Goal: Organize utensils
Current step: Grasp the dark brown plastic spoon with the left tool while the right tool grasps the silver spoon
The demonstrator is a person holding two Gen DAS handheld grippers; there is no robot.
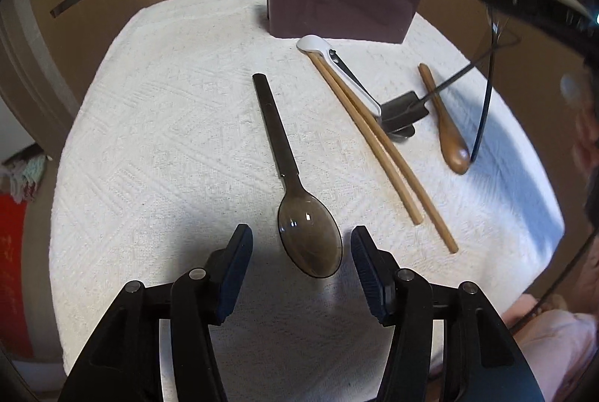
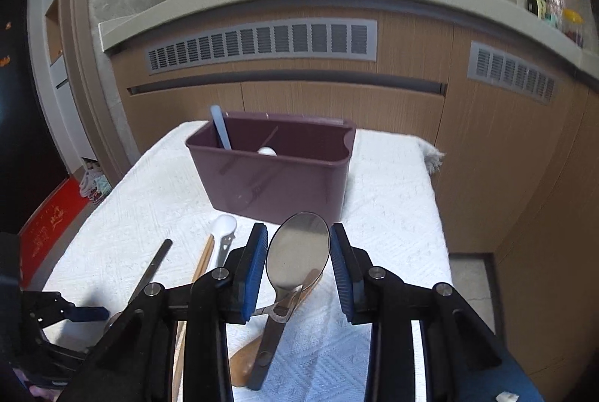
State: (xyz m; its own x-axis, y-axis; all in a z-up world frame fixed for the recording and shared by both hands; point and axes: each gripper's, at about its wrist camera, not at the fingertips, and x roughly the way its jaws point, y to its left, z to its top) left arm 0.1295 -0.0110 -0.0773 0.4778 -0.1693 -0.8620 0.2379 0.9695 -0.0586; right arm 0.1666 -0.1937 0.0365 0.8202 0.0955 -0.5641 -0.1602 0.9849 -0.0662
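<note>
1. Hovering my left gripper [image 1: 301,259], jaws apart and empty, around the dark spoon [image 1: 295,196] bowl on the cloth [image 1: 168,102].
2. Its handle runs straight away toward the holder [image 1: 342,5].
3. My right gripper [image 2: 299,265], jaws apart, flanks a metal spoon [image 2: 295,259]; contact unclear.

Left gripper [image 1: 301,252] in matte black plastic, ribbed dark-blue pads [image 1: 236,274], silver round screws at the joints, right gripper [image 2: 299,267] matching, brighter blue pads [image 2: 254,271]
</note>
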